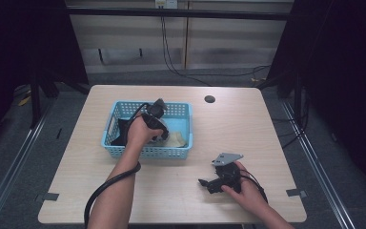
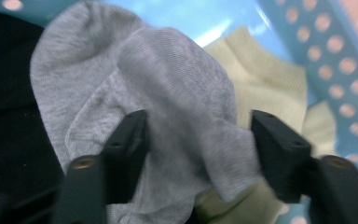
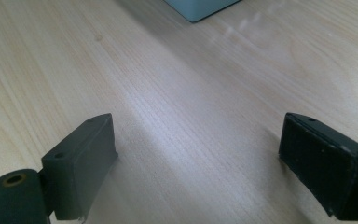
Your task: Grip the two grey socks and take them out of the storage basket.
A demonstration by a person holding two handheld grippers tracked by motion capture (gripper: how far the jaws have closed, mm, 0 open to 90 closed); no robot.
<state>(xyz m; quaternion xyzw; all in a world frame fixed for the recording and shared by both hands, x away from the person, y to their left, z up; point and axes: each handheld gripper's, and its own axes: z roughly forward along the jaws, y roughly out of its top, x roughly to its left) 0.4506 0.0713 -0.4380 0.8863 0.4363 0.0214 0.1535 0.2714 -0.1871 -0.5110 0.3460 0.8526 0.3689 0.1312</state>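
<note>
High view: a light wooden tabletop (image 1: 181, 191) carries a blue perforated basket (image 1: 178, 110) left of centre. The person's left hand (image 1: 138, 131) reaches into the basket with the left gripper (image 1: 158, 125), pointed down among the clothes; from this height the contents read as a dark patch at the basket's left end and a pale patch at its right, and the fingers themselves are hidden by the hand. The right gripper (image 1: 205, 183) rests on the tabletop near the front right, well apart from the basket, with the right hand (image 1: 245, 188) around it.

Left gripper view: the contents resolve into three items, a grey sock (image 2: 168, 112) in the middle, a pale yellow sock (image 2: 270, 93) under and beside it, and black fabric (image 2: 4, 116) to the left. The basket's wall rises at the right. The grey sock lies bunched between the two black fingers (image 2: 130, 140), which stand at a medium gap on either side of the fold; the picture is blurred, and whether the pads press on the cloth cannot be told.

Right gripper view: the fingers (image 3: 88, 158) are spread wide over bare wood with nothing between them; a corner of the basket shows at the top edge.
</note>
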